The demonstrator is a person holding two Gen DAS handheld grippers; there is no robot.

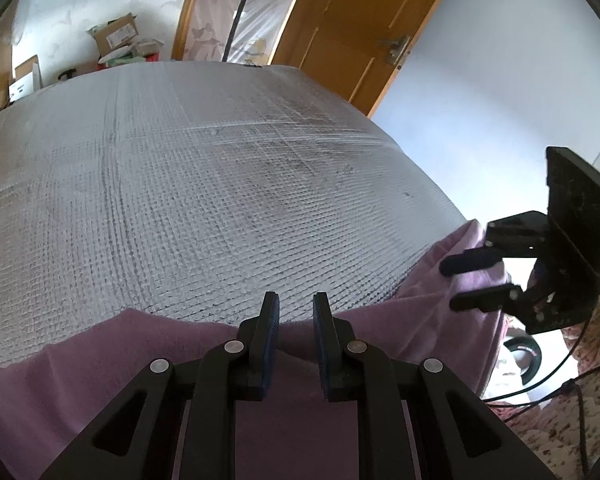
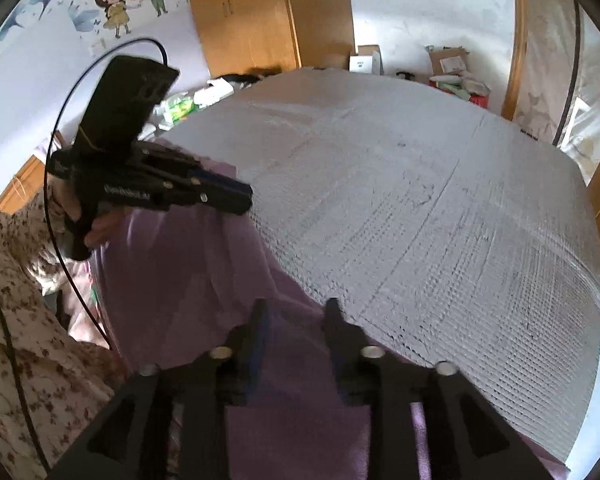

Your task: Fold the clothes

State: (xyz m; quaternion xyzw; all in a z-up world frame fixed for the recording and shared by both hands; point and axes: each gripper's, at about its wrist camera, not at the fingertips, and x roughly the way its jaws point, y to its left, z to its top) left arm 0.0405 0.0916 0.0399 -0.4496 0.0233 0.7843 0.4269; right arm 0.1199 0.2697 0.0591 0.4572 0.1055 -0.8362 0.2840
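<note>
Nearest the left wrist camera, the left hand-held gripper (image 1: 294, 312) is seen with its two fingers parted by a narrow gap and nothing held between them; its tips are poised over the far edge of a purple garment (image 1: 100, 360). The garment is spread along the near edge of a worktop (image 1: 180, 180) covered with a silvery, grid-textured sheet, and it hangs down over that near edge. In the right wrist view the right hand-held gripper (image 2: 296, 308) is shown with its fingers set rather wider apart, also empty, above the same purple garment (image 2: 180, 280) where it meets the silver surface (image 2: 440, 220).

Each gripper is visible in the other's camera. The right hand-held gripper (image 1: 456, 284) appears at the right of the left view, its fingers spread over the garment's raised corner. The left hand-held gripper (image 2: 244, 198) is seen at the left of the right view, above the garment's far end, its handle grasped by a hand (image 2: 100, 224). A floral-patterned sleeve (image 2: 32, 320) is seen beneath it. Cardboard boxes (image 1: 116, 34) are stacked beyond the worktop, and a wooden door (image 1: 348, 28) stands behind it.
</note>
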